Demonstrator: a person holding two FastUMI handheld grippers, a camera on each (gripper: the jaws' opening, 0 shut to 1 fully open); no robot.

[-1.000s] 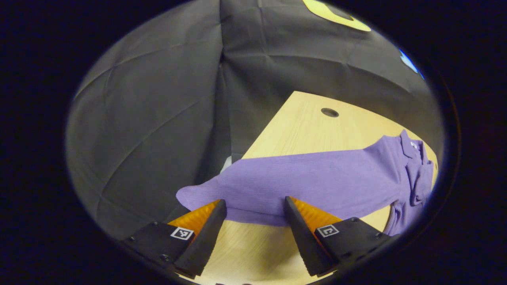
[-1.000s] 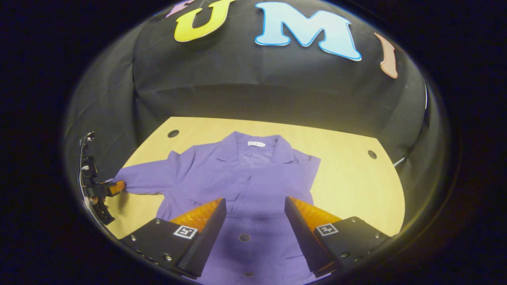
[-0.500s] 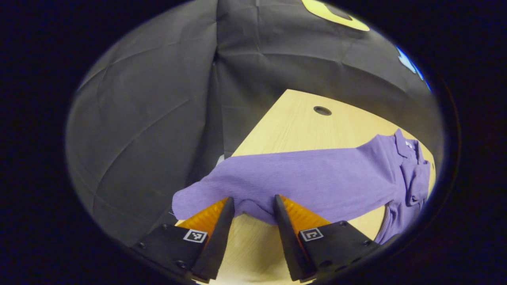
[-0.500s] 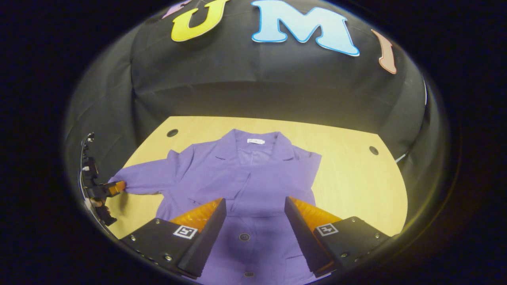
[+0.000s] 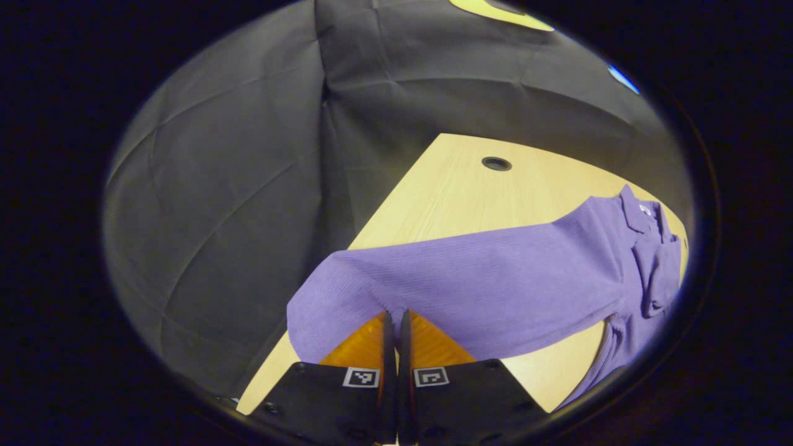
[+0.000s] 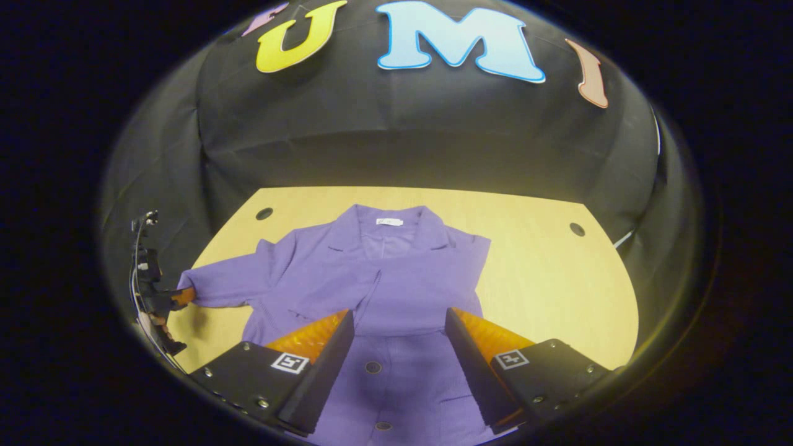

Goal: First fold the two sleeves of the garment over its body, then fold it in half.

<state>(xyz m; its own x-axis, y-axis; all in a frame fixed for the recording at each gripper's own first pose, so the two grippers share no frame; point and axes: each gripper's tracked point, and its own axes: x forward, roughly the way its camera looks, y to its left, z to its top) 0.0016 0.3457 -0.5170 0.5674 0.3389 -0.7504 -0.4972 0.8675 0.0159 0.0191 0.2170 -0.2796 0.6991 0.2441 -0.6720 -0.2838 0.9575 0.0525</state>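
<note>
Purple button-front jacket (image 6: 396,291) lies flat, collar toward the far wall, on the wooden table (image 6: 545,291). Its right sleeve already lies over the body; its left sleeve (image 5: 471,279) stretches out to the table's left edge. Our left gripper (image 5: 391,316) is clenched on that sleeve's cuff. Our right gripper (image 6: 399,334) hovers spread wide over the buttons, grasping nothing.

Risk, as we judge it: a thin pinch could slip as we carry the cuff across, or tug the whole jacket askew. Open table lies right and far.
</note>
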